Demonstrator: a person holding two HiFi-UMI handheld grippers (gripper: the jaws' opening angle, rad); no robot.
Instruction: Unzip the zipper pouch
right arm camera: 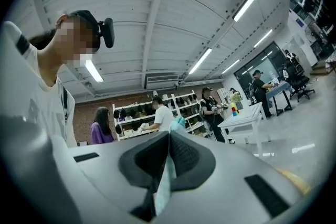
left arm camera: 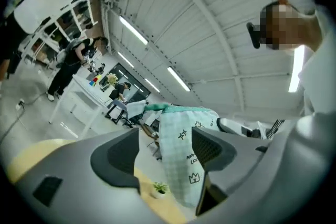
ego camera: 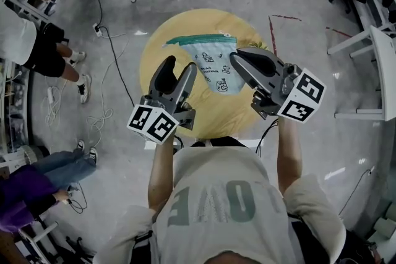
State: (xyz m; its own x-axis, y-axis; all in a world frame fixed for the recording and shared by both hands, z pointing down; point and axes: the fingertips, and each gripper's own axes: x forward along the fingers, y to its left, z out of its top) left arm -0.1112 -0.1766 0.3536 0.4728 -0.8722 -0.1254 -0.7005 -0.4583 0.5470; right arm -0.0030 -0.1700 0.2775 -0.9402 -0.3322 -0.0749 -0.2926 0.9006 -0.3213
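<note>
The right gripper (ego camera: 235, 59) alone pinches one end of the zipper pouch (ego camera: 216, 65), held up over the round yellow table (ego camera: 154, 65). The cloth could slip or swing, and the spread left gripper (ego camera: 179, 67) (pouch hanging loose between its jaws) might catch fabric instead of the pull. The teal zipper edge (ego camera: 198, 40) lies uppermost, its long axis running across from one gripper toward the other.

The left tool (left arm camera: 165, 136) has its jaws apart, with the pale green pouch (left arm camera: 181, 176) hanging between them.

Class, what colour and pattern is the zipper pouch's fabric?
The zipper pouch is pale mint check with small black doodles; clearest in the left gripper view.
</note>
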